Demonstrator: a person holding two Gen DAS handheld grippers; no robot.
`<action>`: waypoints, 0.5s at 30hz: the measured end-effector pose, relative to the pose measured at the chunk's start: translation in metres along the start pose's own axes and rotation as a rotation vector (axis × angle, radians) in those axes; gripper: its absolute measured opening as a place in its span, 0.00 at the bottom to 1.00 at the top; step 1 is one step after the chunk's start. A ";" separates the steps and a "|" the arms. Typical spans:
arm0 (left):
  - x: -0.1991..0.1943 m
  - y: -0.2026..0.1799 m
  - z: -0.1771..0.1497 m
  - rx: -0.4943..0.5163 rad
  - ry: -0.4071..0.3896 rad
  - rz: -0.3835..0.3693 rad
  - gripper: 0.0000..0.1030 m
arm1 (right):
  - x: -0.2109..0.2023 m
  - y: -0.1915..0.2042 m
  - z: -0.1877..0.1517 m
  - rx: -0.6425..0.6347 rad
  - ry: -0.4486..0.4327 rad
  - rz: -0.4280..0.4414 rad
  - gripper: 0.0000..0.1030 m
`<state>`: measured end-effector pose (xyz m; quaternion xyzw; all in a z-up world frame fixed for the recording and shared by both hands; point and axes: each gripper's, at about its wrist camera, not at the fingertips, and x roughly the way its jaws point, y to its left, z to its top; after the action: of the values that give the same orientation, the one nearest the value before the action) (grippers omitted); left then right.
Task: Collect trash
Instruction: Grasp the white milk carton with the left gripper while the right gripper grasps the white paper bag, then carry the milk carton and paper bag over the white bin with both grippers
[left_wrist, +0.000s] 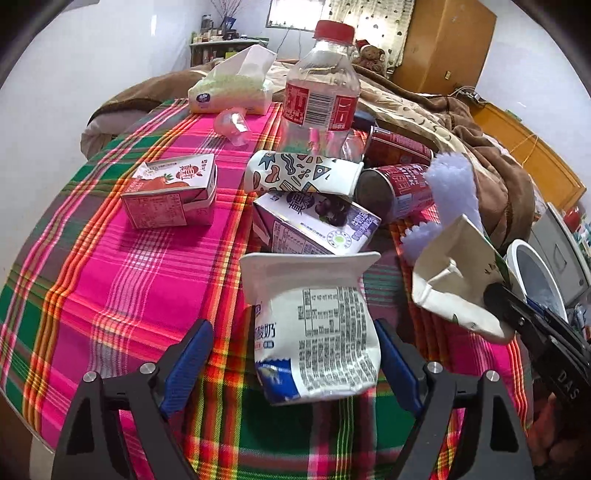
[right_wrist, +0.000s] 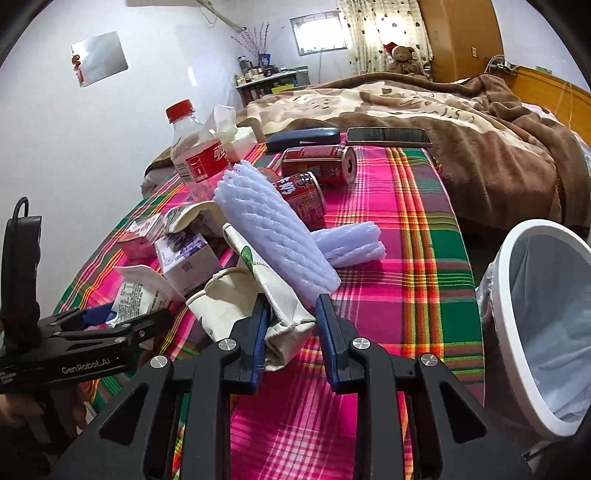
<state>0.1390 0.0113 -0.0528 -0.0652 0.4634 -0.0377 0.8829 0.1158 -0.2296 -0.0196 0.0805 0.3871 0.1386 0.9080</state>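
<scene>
Beside the table's right edge stands a white bin lined with a pale bag; its mouth tilts toward the right wrist camera and only the liner shows inside, the bottom being cut off by the frame. On the plaid cloth the trash lies in a loose heap: a pink carton, a purple carton with a patterned cup on its side just behind it, two red cans lying down, two pieces of lilac foam net, and an upright bottle with a red cap, seemingly empty. A tissue pack sits at the far edge, with a phone and a dark case by the blanket. Print on the cartons is too small to read. The left gripper has its fingers wide apart either side of a crumpled yoghurt pouch, which lies on the cloth between them; whether the right pad touches it I cannot tell. The right gripper is squeezed onto a flattened cream carton, pinching its folded end near the table's right side; one foam net leans against that carton.
</scene>
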 end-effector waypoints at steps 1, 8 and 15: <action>0.000 -0.001 0.000 0.002 0.000 0.003 0.78 | 0.000 0.000 0.000 0.002 -0.002 0.002 0.25; -0.002 -0.003 0.000 0.024 -0.001 -0.009 0.54 | -0.003 -0.004 0.000 0.025 -0.014 0.013 0.25; -0.019 -0.009 -0.001 0.054 -0.042 -0.009 0.54 | -0.009 -0.005 0.000 0.039 -0.027 0.021 0.25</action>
<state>0.1276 0.0046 -0.0367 -0.0442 0.4434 -0.0529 0.8937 0.1102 -0.2369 -0.0145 0.1039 0.3764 0.1393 0.9100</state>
